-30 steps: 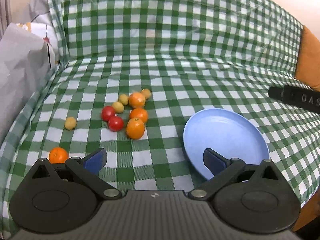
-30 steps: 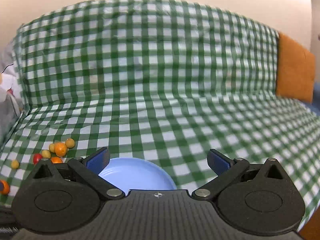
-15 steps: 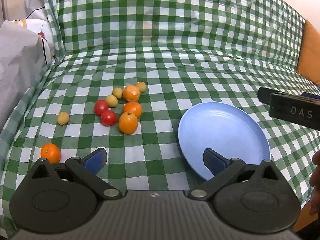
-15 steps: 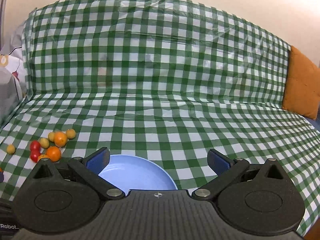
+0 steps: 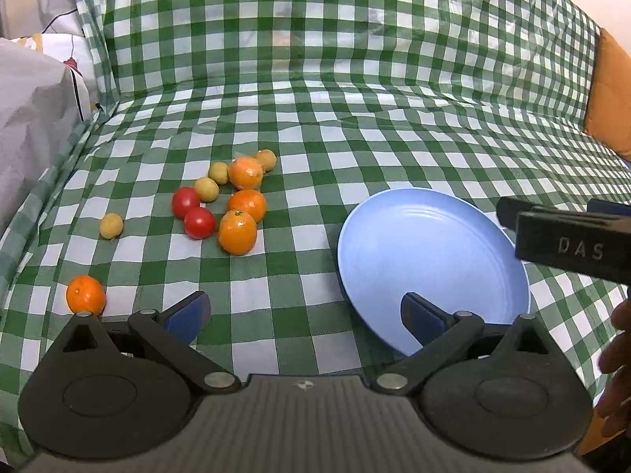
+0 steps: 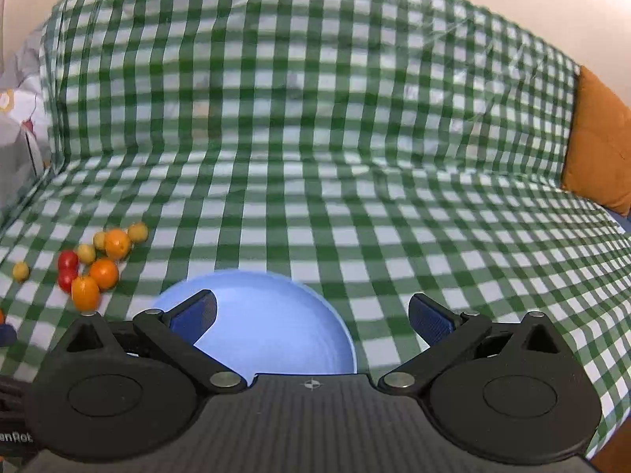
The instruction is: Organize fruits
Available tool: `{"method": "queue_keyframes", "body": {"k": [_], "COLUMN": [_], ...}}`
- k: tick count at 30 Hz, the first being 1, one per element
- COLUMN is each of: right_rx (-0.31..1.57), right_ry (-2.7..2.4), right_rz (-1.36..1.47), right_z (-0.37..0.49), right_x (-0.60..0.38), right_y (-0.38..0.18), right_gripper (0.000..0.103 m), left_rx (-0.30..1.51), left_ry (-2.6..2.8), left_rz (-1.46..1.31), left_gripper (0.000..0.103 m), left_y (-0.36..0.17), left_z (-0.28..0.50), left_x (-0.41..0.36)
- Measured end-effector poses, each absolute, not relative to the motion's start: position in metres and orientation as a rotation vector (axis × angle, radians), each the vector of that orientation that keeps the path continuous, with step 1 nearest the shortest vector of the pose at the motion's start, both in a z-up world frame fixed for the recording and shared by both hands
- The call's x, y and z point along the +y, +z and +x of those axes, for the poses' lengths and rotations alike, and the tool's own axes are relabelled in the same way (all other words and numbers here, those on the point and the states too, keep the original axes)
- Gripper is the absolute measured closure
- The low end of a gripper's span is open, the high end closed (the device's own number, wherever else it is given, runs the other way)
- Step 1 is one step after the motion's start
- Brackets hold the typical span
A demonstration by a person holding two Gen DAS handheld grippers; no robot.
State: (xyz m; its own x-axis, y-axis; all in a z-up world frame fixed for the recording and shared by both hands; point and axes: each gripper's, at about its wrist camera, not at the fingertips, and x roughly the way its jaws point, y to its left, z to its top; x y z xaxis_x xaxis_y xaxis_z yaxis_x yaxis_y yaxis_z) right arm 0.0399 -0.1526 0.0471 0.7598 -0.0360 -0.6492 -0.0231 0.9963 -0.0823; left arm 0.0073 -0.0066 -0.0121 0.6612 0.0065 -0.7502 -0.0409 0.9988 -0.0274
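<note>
A cluster of fruit lies on the green checked cloth: oranges (image 5: 238, 232), two red tomatoes (image 5: 199, 222) and small yellow fruits (image 5: 206, 189). One yellow fruit (image 5: 111, 226) and one orange (image 5: 85, 295) lie apart to the left. An empty blue plate (image 5: 434, 260) sits to the right. My left gripper (image 5: 303, 315) is open and empty, near the plate's front rim. My right gripper (image 6: 311, 315) is open and empty above the plate (image 6: 272, 331); the fruit cluster (image 6: 103, 273) is to its left.
The checked cloth rises up a backrest (image 5: 335, 39) behind. A grey and white bag (image 5: 31, 118) stands at the left. An orange cushion (image 5: 607, 98) sits at the far right. The right gripper's black body (image 5: 572, 244) overhangs the plate's right rim.
Both grippers have moved while staying open; the fruit and plate sit higher in both views. The right gripper's body has come further into the left wrist view over the plate.
</note>
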Motion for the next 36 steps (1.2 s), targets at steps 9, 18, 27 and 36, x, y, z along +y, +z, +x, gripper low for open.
{"method": "queue_keyframes", "body": {"k": [9, 18, 27, 36], "right_rx": [0.785, 0.795, 0.810, 0.802], "right_ry": [0.025, 0.045, 0.042, 0.041], "right_rz": [-0.076, -0.084, -0.072, -0.089], "right_z": [0.032, 0.033, 0.041, 0.042], "right_x": [-0.153, -0.166, -0.165, -0.151], "right_y": [0.052, 0.046, 0.044, 0.037], "right_gripper": [0.001, 0.001, 0.001, 0.004], "left_rx": [0.864, 0.869, 0.863, 0.859], "left_ry": [0.028, 0.024, 0.024, -0.004], "left_rz": [-0.041, -0.040, -0.040, -0.041], "left_gripper": [0.000, 0.000, 0.000, 0.001], "left_y": [-0.014, -0.013, -0.013, -0.011], "left_z": [0.009, 0.012, 0.012, 0.008], "left_x": [-0.010, -0.015, -0.019, -0.017]}}
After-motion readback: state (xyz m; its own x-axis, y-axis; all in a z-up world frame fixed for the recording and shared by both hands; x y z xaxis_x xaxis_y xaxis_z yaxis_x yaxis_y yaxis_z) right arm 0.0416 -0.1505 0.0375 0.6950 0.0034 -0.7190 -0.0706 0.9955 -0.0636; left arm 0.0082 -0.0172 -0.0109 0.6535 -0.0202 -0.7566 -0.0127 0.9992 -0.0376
